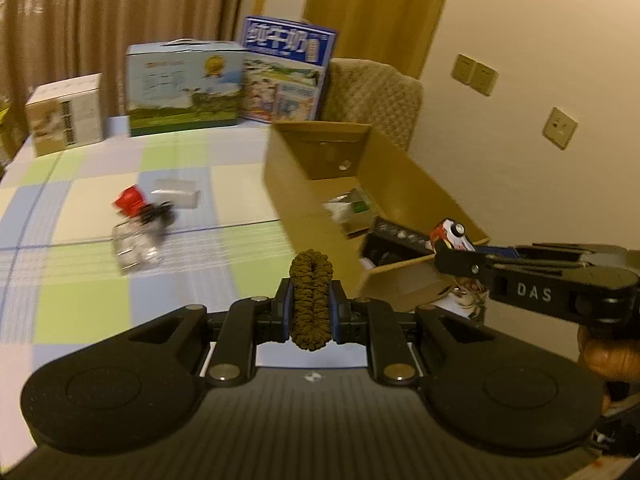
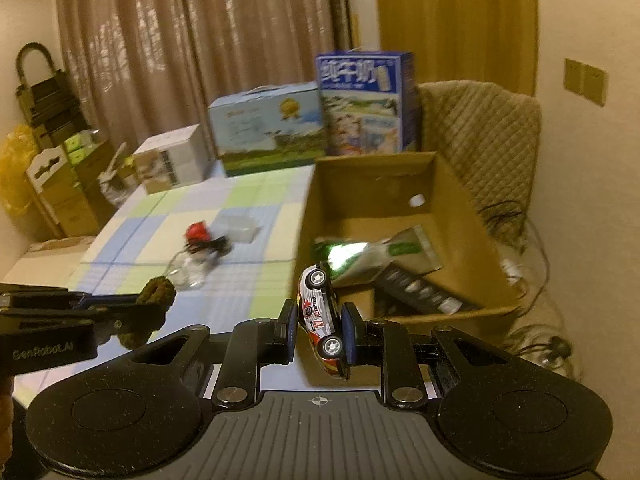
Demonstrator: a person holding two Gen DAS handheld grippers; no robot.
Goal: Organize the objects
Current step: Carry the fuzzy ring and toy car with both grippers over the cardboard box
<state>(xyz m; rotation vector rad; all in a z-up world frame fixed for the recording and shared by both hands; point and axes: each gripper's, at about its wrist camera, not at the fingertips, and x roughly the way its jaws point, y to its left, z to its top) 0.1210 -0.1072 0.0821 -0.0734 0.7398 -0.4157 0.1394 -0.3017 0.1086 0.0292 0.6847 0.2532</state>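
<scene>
My left gripper [image 1: 311,307] is shut on a brown scrunchie [image 1: 311,300] and holds it above the checked tablecloth [image 1: 224,200]. It also shows in the right wrist view [image 2: 154,296]. My right gripper [image 2: 319,330] is shut on a white and red toy car [image 2: 322,320], held nose down near the front edge of an open cardboard box [image 2: 460,208]. The car also shows in the left wrist view [image 1: 454,236]. The box [image 1: 292,200] holds a green and white pouch [image 2: 380,256] and a dark flat pack [image 2: 420,292]. A clear jar [image 1: 134,248], a red-capped item [image 1: 130,200] and a clear case [image 1: 176,194] lie on the cloth.
Cartons stand along the table's far edge: a white one [image 1: 66,114], a light blue one [image 1: 184,88] and a blue milk carton [image 1: 286,70]. A quilted chair [image 2: 488,136] stands behind the box. Cables [image 2: 536,272] lie on the floor to the right. Boxes are stacked at the left wall [image 2: 60,168].
</scene>
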